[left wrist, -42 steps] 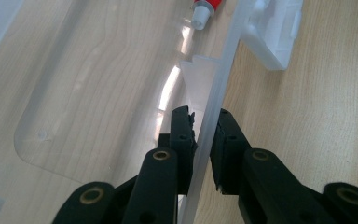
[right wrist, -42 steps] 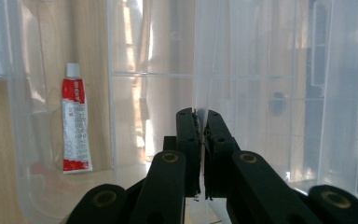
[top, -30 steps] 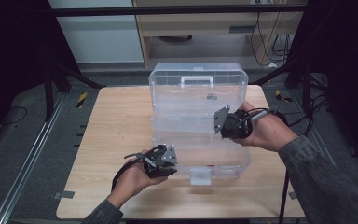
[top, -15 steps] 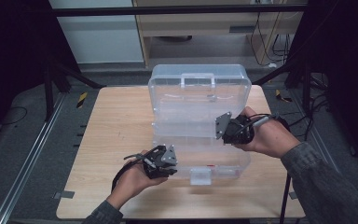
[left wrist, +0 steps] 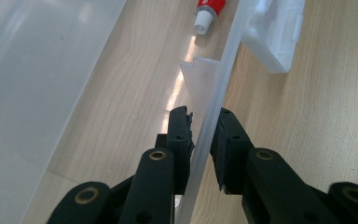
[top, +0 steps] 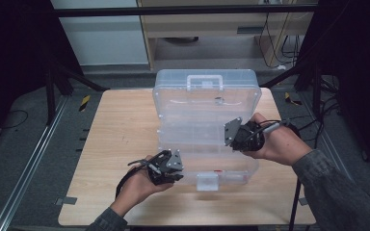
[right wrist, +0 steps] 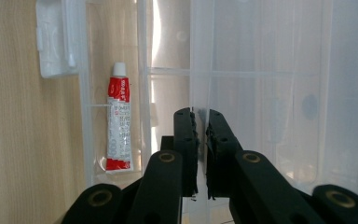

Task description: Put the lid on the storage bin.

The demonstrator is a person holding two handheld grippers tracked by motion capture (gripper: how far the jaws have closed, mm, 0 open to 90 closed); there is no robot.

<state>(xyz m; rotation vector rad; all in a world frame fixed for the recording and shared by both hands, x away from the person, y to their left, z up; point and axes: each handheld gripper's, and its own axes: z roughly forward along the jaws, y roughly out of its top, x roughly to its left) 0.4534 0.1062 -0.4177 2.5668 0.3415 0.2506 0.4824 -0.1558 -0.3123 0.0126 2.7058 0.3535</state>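
A clear plastic organiser box [top: 207,110] lies open on the wooden table [top: 120,130], its handled lid leaning back at the far side. My left gripper [top: 173,166] is at the box's near left corner, shut on the clear front wall [left wrist: 214,88], which runs up between its jaws [left wrist: 204,135]. My right gripper [top: 231,132] reaches in from the box's right side and is shut on a thin clear panel edge [right wrist: 200,70] inside the box [right wrist: 201,126]. A red and white tube [right wrist: 118,123] lies in a front compartment, its white cap [left wrist: 202,21] toward the latch.
The box's white-clear latch [top: 207,182] hangs over the front wall onto the table [left wrist: 275,32]. Bare wood lies left of the box. A black frame, cables and a cabinet stand beyond the table's far edge.
My right hand has shifted slightly toward me and to the right, and the lid's top edge has sunk a little. The left hand has stayed put.
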